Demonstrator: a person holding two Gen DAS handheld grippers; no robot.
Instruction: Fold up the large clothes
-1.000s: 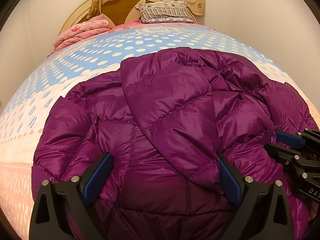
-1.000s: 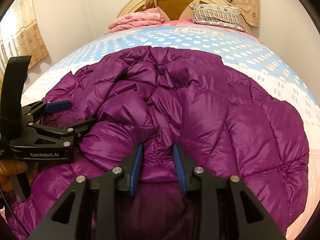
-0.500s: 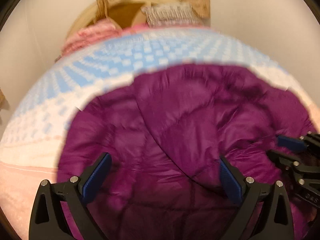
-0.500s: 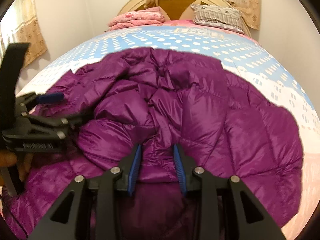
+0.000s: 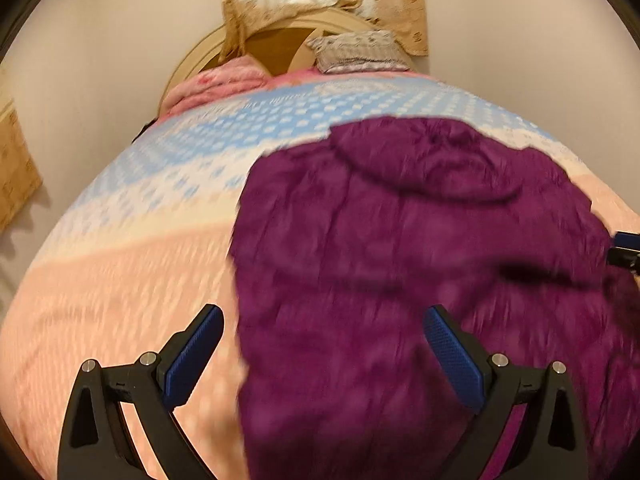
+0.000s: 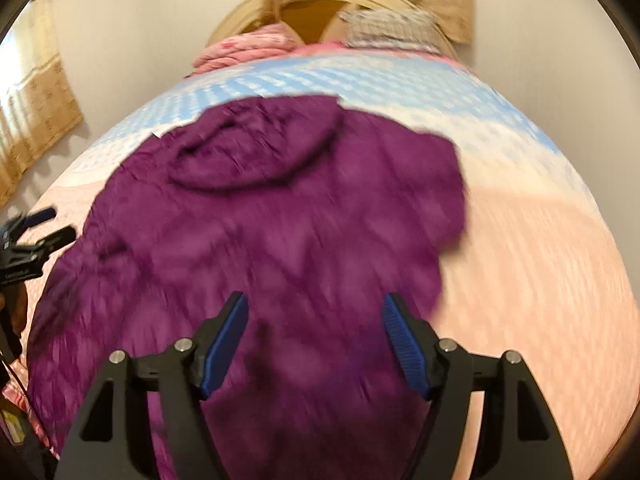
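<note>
Bedspread (image 5: 120, 288) bore the folded purple down jacket (image 5: 400, 240), both the left gripper (image 5: 320, 356) and right gripper (image 6: 316, 344) spread wide and empty above it; springy, slippery padding might reopen the folds.

A big purple puffer jacket (image 5: 400, 264) lies spread on the bed, bundled into a rough folded heap. Its rounded hood (image 6: 256, 148) rests flat on top at the far end. The quilted fabric is creased, blurred in both views.

text: none legible | left gripper (image 6: 30, 248) body lettering: blurred, unreadable
</note>
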